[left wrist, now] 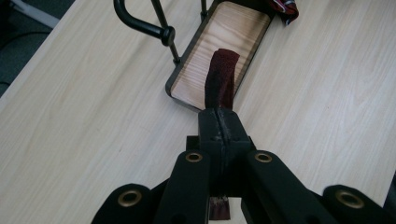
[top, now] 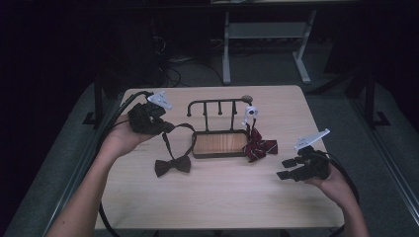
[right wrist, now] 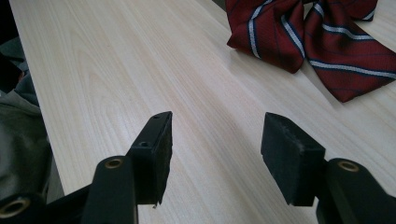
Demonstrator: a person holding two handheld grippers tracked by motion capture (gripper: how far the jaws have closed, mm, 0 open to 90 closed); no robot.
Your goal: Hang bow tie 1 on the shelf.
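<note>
A dark maroon bow tie (top: 172, 165) lies on the table in front of a black rack with a wooden tray base (top: 220, 144). Its strap (top: 184, 127) loops up to my left gripper (top: 167, 128), which is shut on it left of the rack. In the left gripper view the strap (left wrist: 220, 79) sticks out past the closed jaws (left wrist: 218, 114) toward the tray (left wrist: 212, 60). A red striped bow tie (top: 260, 146) rests at the tray's right end. My right gripper (top: 285, 168) hovers open right of it, its jaws (right wrist: 215, 140) apart over bare table, the striped tie (right wrist: 303, 37) ahead.
The rack's rail with pegs (top: 217, 103) stands behind the tray, and a white clip (top: 250, 113) sits on its right post above the striped tie. The wooden tabletop (top: 217, 197) has free room at the front. A grey sleeve (right wrist: 21, 140) shows at the table edge.
</note>
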